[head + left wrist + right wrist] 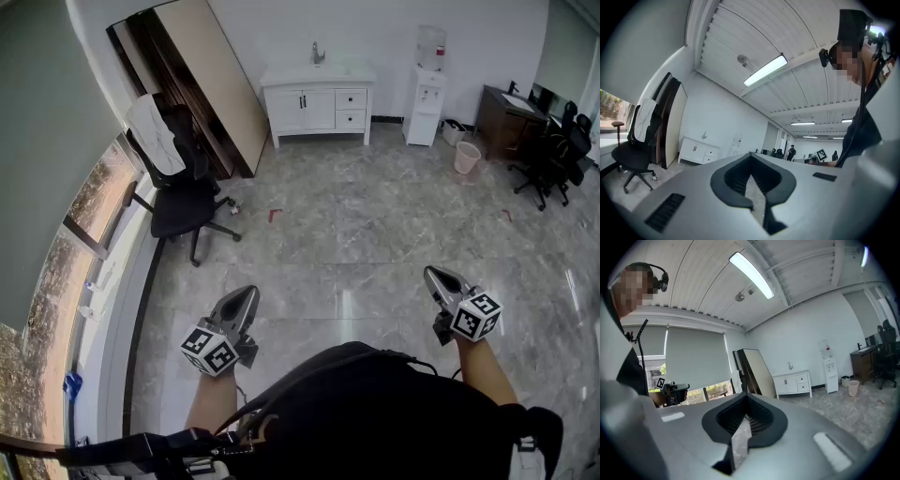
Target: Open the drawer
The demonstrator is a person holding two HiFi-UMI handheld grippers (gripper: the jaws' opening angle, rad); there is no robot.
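Landmark: white cabinet against the far wall. Its two drawers, stacked at its right end, are both closed.

Left gripper and right gripper are held well short of the cabinet, pointing toward it. Each has its jaws together and holds nothing.

Tiled floor between the grippers and the cabinet is open.

Left of the cabinet, boards lean on the wall, and an office chair stands nearer the grippers. Right of the cabinet are a water dispenser and a bin.

Only the right gripper view shows a window blind, far left of the cabinet. Only the left gripper view shows distant people, far right of it.
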